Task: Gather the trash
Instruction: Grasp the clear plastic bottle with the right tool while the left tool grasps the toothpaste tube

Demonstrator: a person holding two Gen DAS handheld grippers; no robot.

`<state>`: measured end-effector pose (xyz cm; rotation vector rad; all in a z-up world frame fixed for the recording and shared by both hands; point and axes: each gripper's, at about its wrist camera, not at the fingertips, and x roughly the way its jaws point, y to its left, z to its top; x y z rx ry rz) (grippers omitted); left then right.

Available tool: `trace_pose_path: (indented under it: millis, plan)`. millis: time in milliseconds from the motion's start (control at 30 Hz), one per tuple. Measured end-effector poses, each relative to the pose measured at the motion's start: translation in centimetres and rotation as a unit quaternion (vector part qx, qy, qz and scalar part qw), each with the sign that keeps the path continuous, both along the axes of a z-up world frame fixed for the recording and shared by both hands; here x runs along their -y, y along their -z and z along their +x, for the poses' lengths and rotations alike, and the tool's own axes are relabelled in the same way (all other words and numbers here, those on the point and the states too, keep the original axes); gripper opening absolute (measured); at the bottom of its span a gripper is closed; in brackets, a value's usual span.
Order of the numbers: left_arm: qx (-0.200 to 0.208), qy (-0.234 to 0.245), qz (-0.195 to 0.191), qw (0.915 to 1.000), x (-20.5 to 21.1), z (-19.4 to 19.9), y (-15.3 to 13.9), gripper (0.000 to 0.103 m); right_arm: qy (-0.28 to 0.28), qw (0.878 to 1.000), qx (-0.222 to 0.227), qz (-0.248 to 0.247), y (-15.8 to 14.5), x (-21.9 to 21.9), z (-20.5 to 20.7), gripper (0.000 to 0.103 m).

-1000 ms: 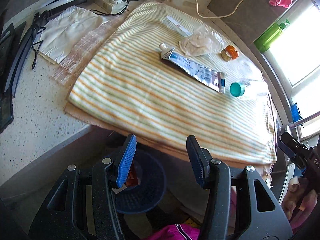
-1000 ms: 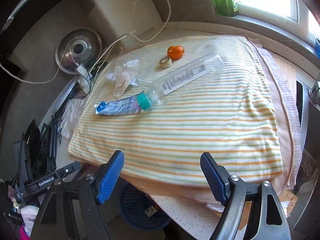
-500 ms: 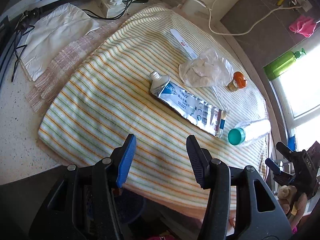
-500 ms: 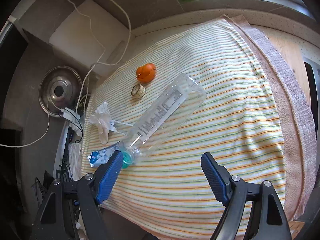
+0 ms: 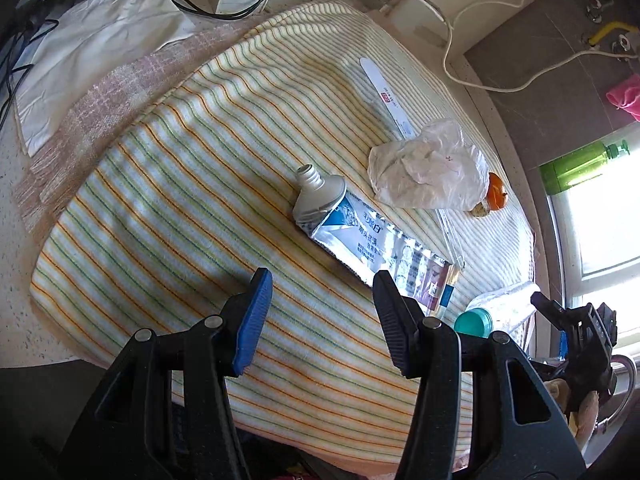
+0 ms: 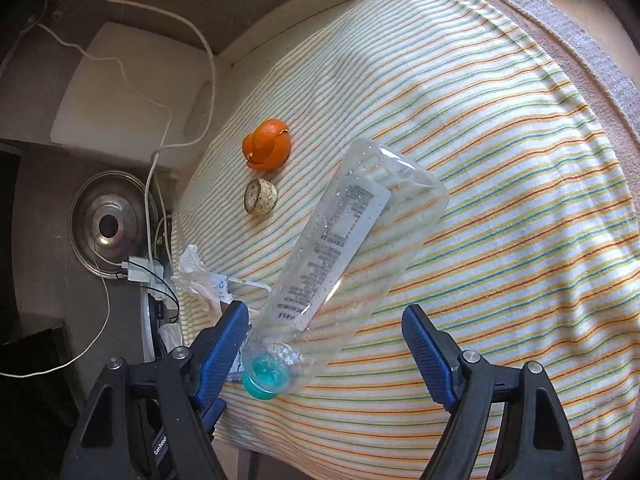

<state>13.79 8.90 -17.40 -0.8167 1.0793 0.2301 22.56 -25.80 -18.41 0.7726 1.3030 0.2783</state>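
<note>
- Left wrist view: my left tool [image 5: 320, 308] hangs over the near part of the striped cloth [image 5: 192, 200], its two sides apart and nothing between them.
- The trash lies loose and spread out on that cloth, which covers the bench [image 5: 12, 184]; I judge it laid out so that each piece can be taken singly.
- The toothpaste tube [image 5: 360, 232], flattened and without its cap, lies just beyond the tool's right-hand finger, its crimped end nearest that finger and its open neck pointing away.
- The crumpled plastic bag [image 5: 428, 172] sits beyond the tube, with the orange peel [image 5: 496, 196] at its far edge.
- My right tool [image 5: 572, 320] shows at the right edge, close by the teal bottle cap [image 5: 474, 322].
- Right wrist view: my right tool [image 6: 326, 344] is wide apart and empty, pitched down at the clear plastic bottle [image 6: 348, 248].
- The bottle lies on its side, slanted; its capped neck sits between the two sides, close against the left finger, while its body runs away up the cloth. I cannot tell whether that finger touches it.
- The walnut shell [image 6: 260, 196] and the peel lie beyond, well clear of the tool.
- Judgement: the bottle is the piece in hand, and the wide opening suits its girth.
</note>
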Motion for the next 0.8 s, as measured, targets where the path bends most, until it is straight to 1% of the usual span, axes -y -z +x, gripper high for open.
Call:
trace_pose_path:
  millis: [200,467,533,667,800]
  plan:
    - [-0.003,-0.005,-0.006,1.0000,-0.4,1.0,0.6,0.053,0.008,1.000,-0.025,0.009,1.1,-0.8,1.1,0.082]
    - [-0.001,0.002,0.002,1.0000,-0.2,2.6,0.6,0.053,-0.006,0.999,-0.027,-0.019,1.0,-1.8,2.5,0.081]
    - [0.000,0.008,0.013,0.9999,0.1,3.2,0.3,0.053,-0.018,0.999,-0.027,-0.030,0.9,-2.3,3.0,0.080]
    - [0.001,0.023,0.049,0.9985,0.9,4.6,-0.4,0.053,-0.053,0.996,-0.023,-0.064,0.6,-3.1,3.9,0.077]
    - [-0.003,0.037,0.084,0.9958,1.7,6.2,-0.7,0.053,-0.062,0.994,-0.026,-0.082,0.4,-3.8,4.7,0.076]
